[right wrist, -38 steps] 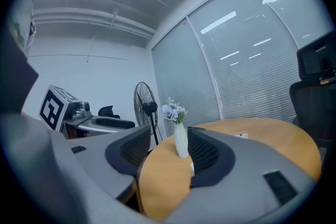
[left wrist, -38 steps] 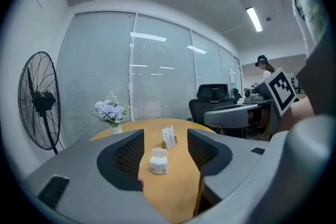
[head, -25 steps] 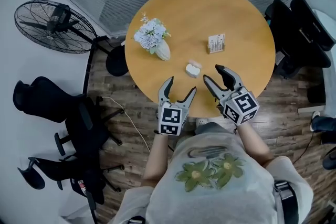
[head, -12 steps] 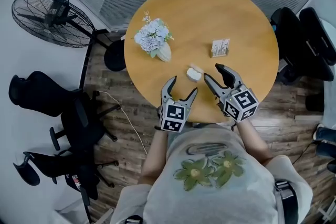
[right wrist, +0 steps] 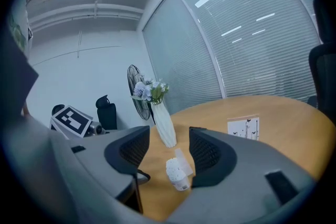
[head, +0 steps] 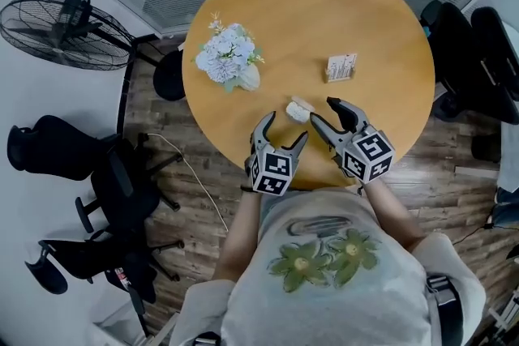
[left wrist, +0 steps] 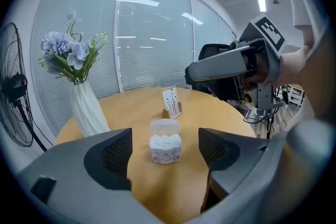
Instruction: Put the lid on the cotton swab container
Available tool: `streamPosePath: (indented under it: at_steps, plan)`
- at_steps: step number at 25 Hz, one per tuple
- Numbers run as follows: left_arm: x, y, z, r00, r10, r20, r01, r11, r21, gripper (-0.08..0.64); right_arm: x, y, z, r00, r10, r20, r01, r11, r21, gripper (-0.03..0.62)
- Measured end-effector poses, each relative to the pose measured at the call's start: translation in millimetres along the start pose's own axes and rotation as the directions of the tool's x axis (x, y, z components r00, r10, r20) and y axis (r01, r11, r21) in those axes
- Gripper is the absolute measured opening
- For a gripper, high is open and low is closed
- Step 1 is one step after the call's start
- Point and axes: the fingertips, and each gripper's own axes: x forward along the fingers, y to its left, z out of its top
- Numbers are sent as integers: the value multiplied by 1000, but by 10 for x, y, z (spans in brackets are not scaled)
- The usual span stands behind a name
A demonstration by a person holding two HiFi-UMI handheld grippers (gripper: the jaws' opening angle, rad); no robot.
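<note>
The small white plastic cotton swab container (head: 298,109), packed with white swabs, stood on the round wooden table (head: 324,12) near the edge closest to the person. Its translucent lid (left wrist: 164,126) stood raised behind the swabs. The right gripper (head: 324,111) hovered just beside it, jaws apart and holding nothing. The left gripper (head: 286,128) sat nearer the table edge, jaws opening wide and empty. Farther off stood a white vase of pale flowers (head: 231,61) and a small card stand (head: 341,66).
</note>
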Motion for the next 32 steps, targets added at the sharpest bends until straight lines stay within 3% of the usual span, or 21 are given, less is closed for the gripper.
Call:
streamPosePath:
  at_steps: [32]
  plan:
    - [691, -28, -534, 984, -85, -156, 73, 994, -85, 396, 416, -256, -652, 982, 61, -176, -37, 990, 136, 239]
